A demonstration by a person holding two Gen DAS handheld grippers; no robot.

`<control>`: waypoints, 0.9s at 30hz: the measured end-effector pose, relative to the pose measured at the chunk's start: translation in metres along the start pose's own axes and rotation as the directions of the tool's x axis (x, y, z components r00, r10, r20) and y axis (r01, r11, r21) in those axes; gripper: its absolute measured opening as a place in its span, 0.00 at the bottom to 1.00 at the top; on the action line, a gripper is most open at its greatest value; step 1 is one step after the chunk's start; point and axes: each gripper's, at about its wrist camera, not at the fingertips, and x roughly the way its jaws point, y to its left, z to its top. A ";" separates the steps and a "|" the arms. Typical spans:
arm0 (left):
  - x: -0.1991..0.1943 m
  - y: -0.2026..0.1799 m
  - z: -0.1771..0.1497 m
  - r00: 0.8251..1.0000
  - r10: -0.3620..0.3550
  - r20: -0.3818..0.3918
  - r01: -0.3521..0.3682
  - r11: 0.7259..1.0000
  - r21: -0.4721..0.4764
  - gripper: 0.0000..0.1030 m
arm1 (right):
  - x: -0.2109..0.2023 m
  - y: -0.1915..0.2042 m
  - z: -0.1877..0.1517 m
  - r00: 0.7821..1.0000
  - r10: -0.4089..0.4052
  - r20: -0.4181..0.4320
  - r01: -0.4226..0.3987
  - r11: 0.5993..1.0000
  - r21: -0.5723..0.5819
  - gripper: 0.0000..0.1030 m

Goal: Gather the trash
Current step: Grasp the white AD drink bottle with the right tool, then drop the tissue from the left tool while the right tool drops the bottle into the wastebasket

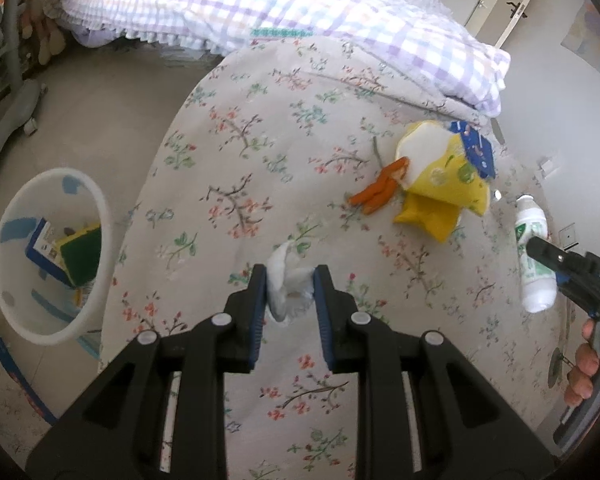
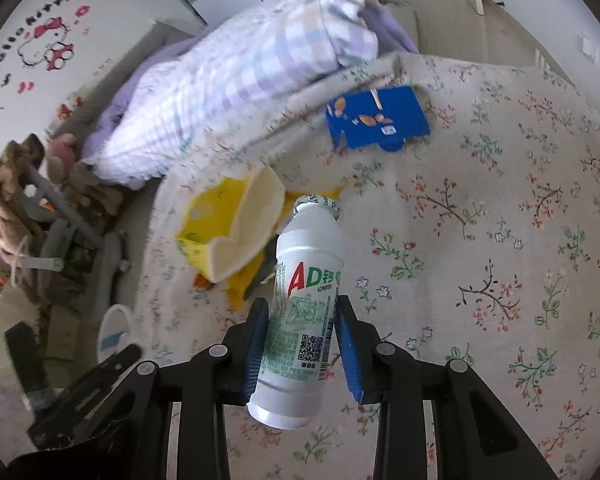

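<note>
Left tongs (image 1: 290, 294) clamp a crumpled tissue (image 1: 288, 292); right tongs (image 2: 302, 344) clamp a white bottle (image 2: 300, 300).

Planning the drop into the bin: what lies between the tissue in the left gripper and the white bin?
Only bare floral bedspread, then the bed's edge, in the left wrist view; the white bin stands on the floor beside it.

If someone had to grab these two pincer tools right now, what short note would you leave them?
Left gripper: shut on a crumpled white tissue, above the floral bedspread.
Right gripper: shut on a white plastic drink bottle with green print.
Round white plastic bin on the floor beside the bed already holds a blue box and a green-yellow sponge.
Left on the bed: yellow torn carton, orange peel, flattened blue box.
Next: probably drop both held items in the bin, then collect the rest.
</note>
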 end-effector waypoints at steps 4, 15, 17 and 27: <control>-0.008 0.010 0.006 1.000 0.003 0.029 -0.002 1.000 -0.028 0.25 | -0.010 0.017 -0.003 0.999 0.047 0.012 -0.047 0.998 -0.039 0.33; -0.033 0.108 0.014 0.987 0.129 0.095 -0.107 0.972 -0.211 0.25 | 0.024 0.100 -0.012 0.985 0.163 -0.056 -0.169 0.977 -0.130 0.33; -0.032 0.127 0.012 0.985 0.153 0.083 -0.128 0.961 -0.245 0.25 | 0.033 0.114 -0.015 0.982 0.174 -0.071 -0.183 0.973 -0.141 0.33; -0.007 0.183 0.006 0.981 0.194 0.008 -0.182 0.932 -0.314 0.25 | 0.086 0.168 -0.029 0.972 0.181 -0.151 -0.208 0.960 -0.189 0.33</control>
